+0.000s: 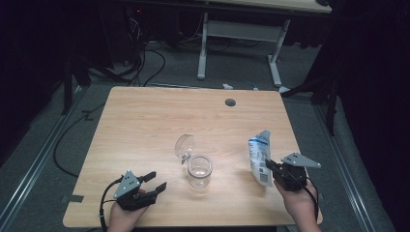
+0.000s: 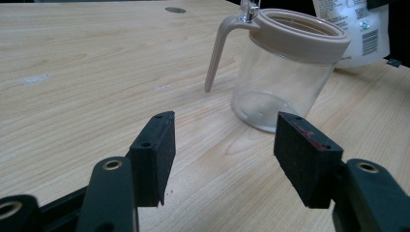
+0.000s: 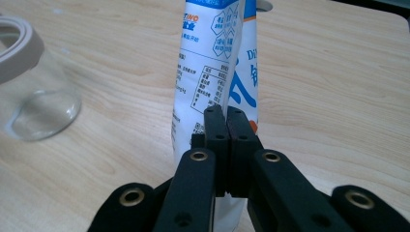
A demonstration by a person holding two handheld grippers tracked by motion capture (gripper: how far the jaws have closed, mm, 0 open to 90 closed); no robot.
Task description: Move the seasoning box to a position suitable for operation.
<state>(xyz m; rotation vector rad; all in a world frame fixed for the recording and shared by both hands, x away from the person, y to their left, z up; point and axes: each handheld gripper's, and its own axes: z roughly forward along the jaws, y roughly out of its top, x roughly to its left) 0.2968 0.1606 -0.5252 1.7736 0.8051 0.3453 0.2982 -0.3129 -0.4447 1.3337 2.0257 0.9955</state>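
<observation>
**Gripping the pouch, right of an open jar**

High view first. Found the jar (image 1: 199, 170) upright near the middle of the table's (image 1: 145, 121) near half, mouth up, with its clear lid (image 1: 184, 146) flipped back on the far-left side. Spotted the pouch (image 1: 258, 154) well apart to the jar's right, long axis standing nearly upright, top leaning slightly away. Caught the right gripper (image 1: 269, 165) clamped on the pouch's lower part from the near side. Put the left gripper (image 1: 157, 180) down at the near left, jaws apart and empty, angled toward the jar and clearly the closer of the two to it.

Left gripper view next. Looked along the left gripper (image 2: 220, 140), pads spread wide with bare wood between them. Placed the jar (image 2: 285, 72) ahead and off to the right of the jaw line, not between the pads, and the pouch (image 2: 358, 34) behind it.

Right gripper view last. Saw the right gripper (image 3: 226, 116) pinched tight on a thin fold of the pouch (image 3: 212, 63), which rose straight up from the jaws. Picked out the jar (image 3: 29, 92) off to the left. Could not tell whether the pouch's base touched the wood. Judged the coming move to hinge on that leftward gap: across to the mouth, then a tip of the long axis.
</observation>
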